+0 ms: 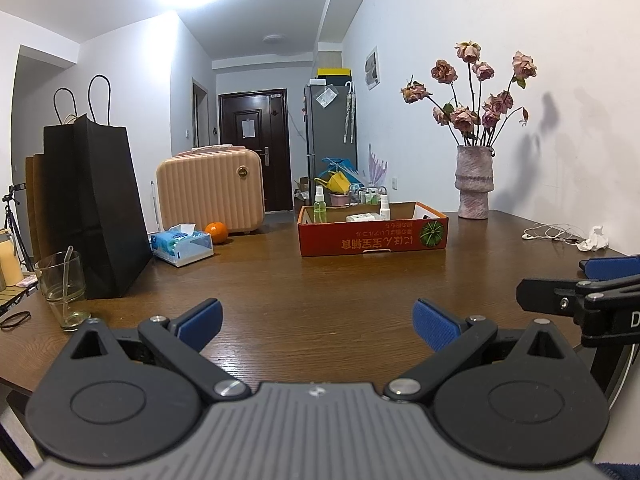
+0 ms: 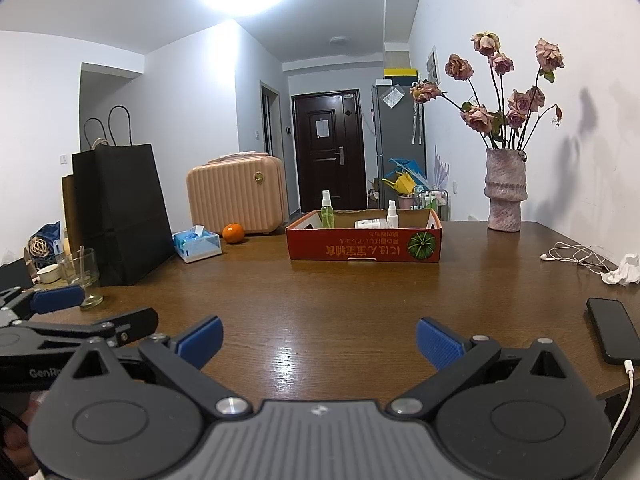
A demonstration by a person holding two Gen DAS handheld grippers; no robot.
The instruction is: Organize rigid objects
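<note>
Over the near edge of the surface (image 2: 320,292), both my claws sit side by side, holding nothing. Left claw (image 1: 318,324): blue pads spread wide, only bare wood between them. Right claw (image 2: 319,342): same, fully spread, touching nothing.

Toward the far edge, about mid-width: red cardboard box (image 2: 362,242), shallow, open top, printed text upside down, green pumpkin graphic on the front wall. Inside it: green spray bottle (image 2: 328,210) upright at the left, white spray bottle (image 2: 392,214) upright further right, flat white packet (image 2: 370,223) lying between them.

Far left edge: black paper bag (image 1: 96,212) standing, drinking glass (image 1: 64,290) with a straw just in front of it, tissue pack (image 1: 182,242) and orange (image 1: 216,232) beside the bag. Far right corner: vase (image 2: 505,190) of dried roses. Right edge: white earphones (image 2: 576,258), crumpled tissue (image 2: 622,270), phone (image 2: 614,330) on a cable near my right claw.
</note>
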